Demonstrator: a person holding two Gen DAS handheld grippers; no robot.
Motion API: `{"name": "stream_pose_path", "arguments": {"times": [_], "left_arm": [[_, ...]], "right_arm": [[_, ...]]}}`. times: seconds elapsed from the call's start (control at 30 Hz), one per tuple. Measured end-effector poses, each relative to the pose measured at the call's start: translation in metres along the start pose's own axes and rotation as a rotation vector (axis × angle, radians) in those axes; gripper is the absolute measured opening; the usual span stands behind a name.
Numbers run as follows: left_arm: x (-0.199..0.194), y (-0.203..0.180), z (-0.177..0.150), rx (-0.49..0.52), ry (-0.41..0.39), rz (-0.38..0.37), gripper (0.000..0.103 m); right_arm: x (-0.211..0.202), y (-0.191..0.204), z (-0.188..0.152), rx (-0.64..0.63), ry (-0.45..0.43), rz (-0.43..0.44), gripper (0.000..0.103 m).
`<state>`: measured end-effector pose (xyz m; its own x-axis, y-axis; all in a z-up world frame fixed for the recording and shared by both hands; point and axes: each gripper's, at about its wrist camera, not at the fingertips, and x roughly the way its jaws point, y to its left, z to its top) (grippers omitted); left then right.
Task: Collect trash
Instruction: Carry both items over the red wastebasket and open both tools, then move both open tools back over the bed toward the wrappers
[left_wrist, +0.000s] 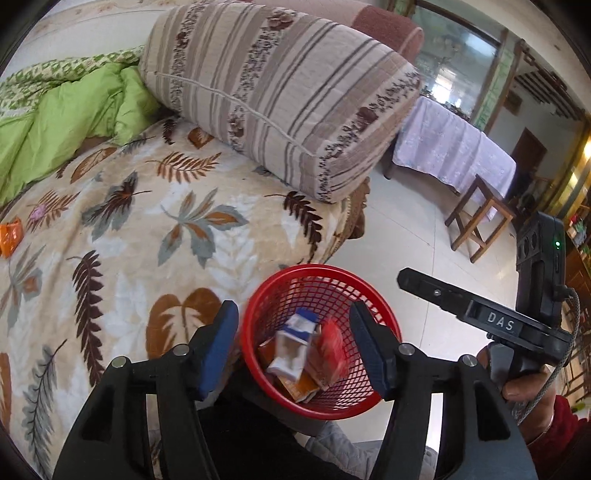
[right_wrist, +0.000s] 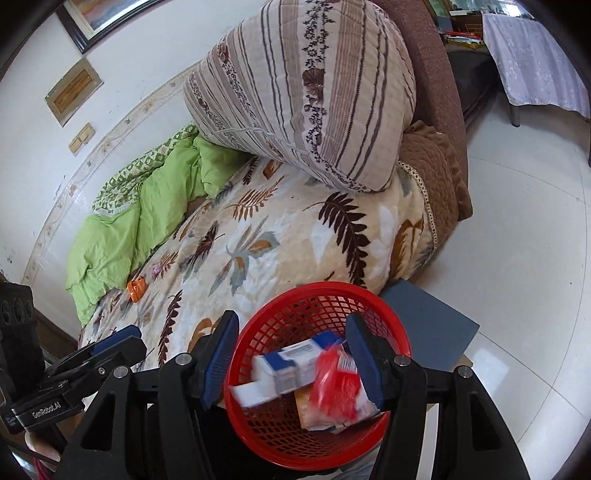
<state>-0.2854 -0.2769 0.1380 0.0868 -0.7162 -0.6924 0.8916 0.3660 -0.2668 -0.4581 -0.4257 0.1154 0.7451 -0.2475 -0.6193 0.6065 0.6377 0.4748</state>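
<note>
At the far left of the bed, a small orange wrapper (left_wrist: 10, 236) lies alone on the leaf-patterned blanket (left_wrist: 122, 229), close to a crumpled green quilt (left_wrist: 70, 114) bunched against the wall. Further right, a large striped cushion (left_wrist: 280, 92) rests on the blanket near the bed's corner. Just off the bed's edge sits a red mesh basket (left_wrist: 384, 321), holding a blue-and-white carton (left_wrist: 291, 350), a blurred red packet (left_wrist: 330, 343) and some orange-and-white wrappers (left_wrist: 299, 387) beneath them. The left gripper (left_wrist: 295, 347) hangs over the basket with its blue pads (left_wrist: 218, 347) set apart on either side of the opening, nothing pressed between them. In the right wrist view the right gripper (right_wrist: 291, 363) is also poised above the basket (right_wrist: 266, 435), its fingers likewise spread and gripping nothing; the red packet (right_wrist: 340, 384) lies just beside its right-hand pad, though whether they touch cannot be told, and the carton (right_wrist: 284, 369) is tilted across the basket. To the right, pale floor tiles (left_wrist: 406, 236) stretch away toward a wooden stool (left_wrist: 480, 218) and a table draped in a lilac cloth (left_wrist: 450, 147).
</note>
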Motion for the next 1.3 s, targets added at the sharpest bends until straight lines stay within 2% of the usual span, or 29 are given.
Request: {"name": "stream_pose_path", "arguments": {"times": [0.13, 0.4, 0.63, 0.77, 0.97, 1.13, 1.23, 1.3], "left_arm": [[-0.008, 0.03, -0.003, -0.055, -0.004, 0.031, 0.061], [-0.037, 0.116, -0.013, -0.195, -0.054, 0.164, 0.061], [-0.062, 0.213, -0.022, -0.361, -0.105, 0.322, 0.061], [-0.066, 0.277, -0.024, -0.438, -0.132, 0.454, 0.061], [-0.07, 0.36, -0.043, -0.584, -0.155, 0.563, 0.061], [-0.091, 0.388, -0.05, -0.647, -0.189, 0.605, 0.061], [-0.096, 0.396, -0.052, -0.645, -0.185, 0.655, 0.061], [-0.097, 0.402, -0.054, -0.66, -0.176, 0.646, 0.061]], "right_arm": [[0.01, 0.017, 0.0, -0.025, 0.013, 0.031, 0.064], [0.045, 0.078, -0.001, -0.136, 0.077, 0.114, 0.064], [0.096, 0.156, 0.0, -0.265, 0.15, 0.204, 0.064], [0.136, 0.207, 0.006, -0.317, 0.193, 0.251, 0.064], [0.23, 0.289, 0.022, -0.338, 0.264, 0.28, 0.064], [0.327, 0.355, 0.04, -0.335, 0.31, 0.254, 0.056], [0.386, 0.384, 0.048, -0.315, 0.349, 0.219, 0.051], [0.424, 0.398, 0.052, -0.311, 0.37, 0.179, 0.05]]}}
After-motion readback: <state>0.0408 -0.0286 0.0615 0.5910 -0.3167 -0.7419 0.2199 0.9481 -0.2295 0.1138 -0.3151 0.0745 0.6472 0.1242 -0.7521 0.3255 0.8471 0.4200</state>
